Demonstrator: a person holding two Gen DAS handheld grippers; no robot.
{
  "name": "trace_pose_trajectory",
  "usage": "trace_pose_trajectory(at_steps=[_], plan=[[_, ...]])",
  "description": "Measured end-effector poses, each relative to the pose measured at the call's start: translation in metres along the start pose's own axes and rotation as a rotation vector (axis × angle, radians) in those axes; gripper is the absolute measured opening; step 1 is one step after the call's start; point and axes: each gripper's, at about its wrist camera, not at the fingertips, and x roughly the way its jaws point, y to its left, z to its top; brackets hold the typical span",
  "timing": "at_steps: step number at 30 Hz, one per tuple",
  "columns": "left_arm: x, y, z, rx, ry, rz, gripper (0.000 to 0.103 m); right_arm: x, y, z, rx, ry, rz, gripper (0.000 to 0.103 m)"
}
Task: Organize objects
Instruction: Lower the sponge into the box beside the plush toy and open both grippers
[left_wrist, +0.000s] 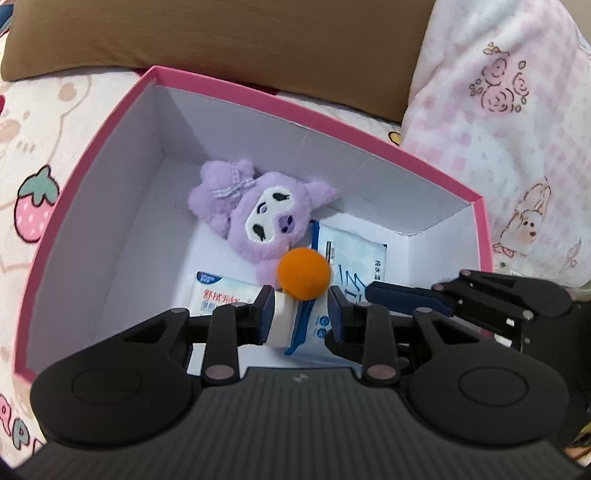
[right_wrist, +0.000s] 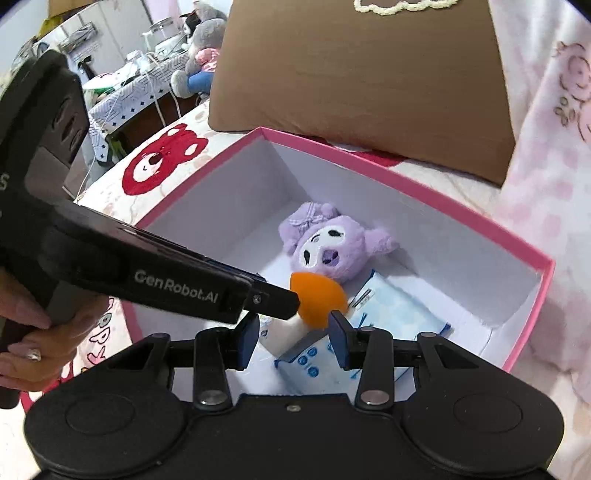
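Right wrist view alone, hand (right_wrist: 26, 332) on left tool (right_wrist: 291, 301) gripping orange-topped toy (right_wrist: 317, 299), right tool (right_wrist: 295, 326) state unclear

Left gripper (right_wrist: 284, 302) casing, left of the right fingers: "GenRobot.AI" in white.
Wipe packets (left_wrist: 221, 295) beyond the fingers: Chinese print, too blurred to read.
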Motion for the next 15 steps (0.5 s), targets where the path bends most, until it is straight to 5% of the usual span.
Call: trace_pose_trajectory(at_steps=[15], plan=[[-0.049,-0.008,-0.017,-0.052,-0.057,-0.004,0.033,-0.05,0.011,-0.022,0.077,-0.076,-0.027,0.047]])
